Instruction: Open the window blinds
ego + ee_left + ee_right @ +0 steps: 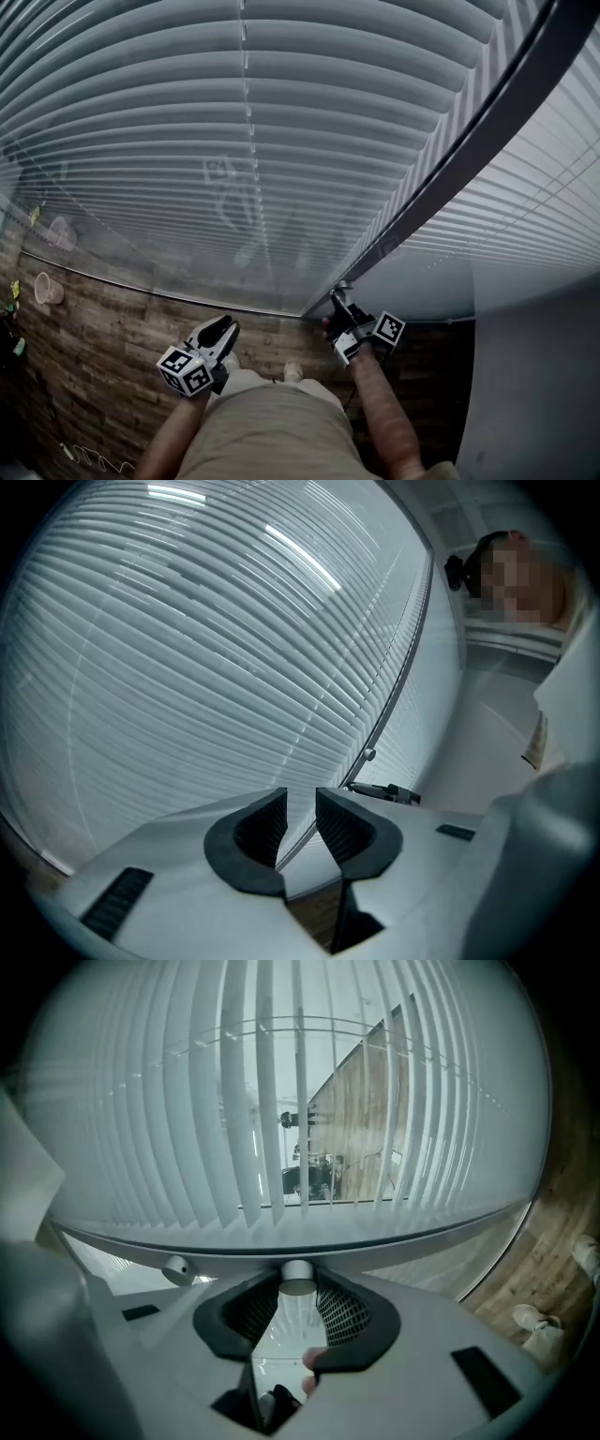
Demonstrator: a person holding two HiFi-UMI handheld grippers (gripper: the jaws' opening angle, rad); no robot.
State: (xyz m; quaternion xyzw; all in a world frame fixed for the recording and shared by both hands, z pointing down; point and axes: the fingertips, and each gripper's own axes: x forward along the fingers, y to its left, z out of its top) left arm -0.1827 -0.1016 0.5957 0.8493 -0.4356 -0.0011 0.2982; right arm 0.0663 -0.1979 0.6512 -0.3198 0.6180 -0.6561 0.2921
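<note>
Right gripper view: hand-held gripper (297, 1285) on knob (297, 1278).

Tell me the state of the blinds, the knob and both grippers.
blinds: down, slats tilted partly open, gaps show through
knob: gripped, at the window frame
right gripper: shut on the knob
left gripper: open, holding nothing

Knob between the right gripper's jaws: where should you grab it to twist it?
Pinch the knob by its curved sides, coming straight at its flat end: it is a short cylinder sticking out of the frame. The right gripper holds it so.
</note>
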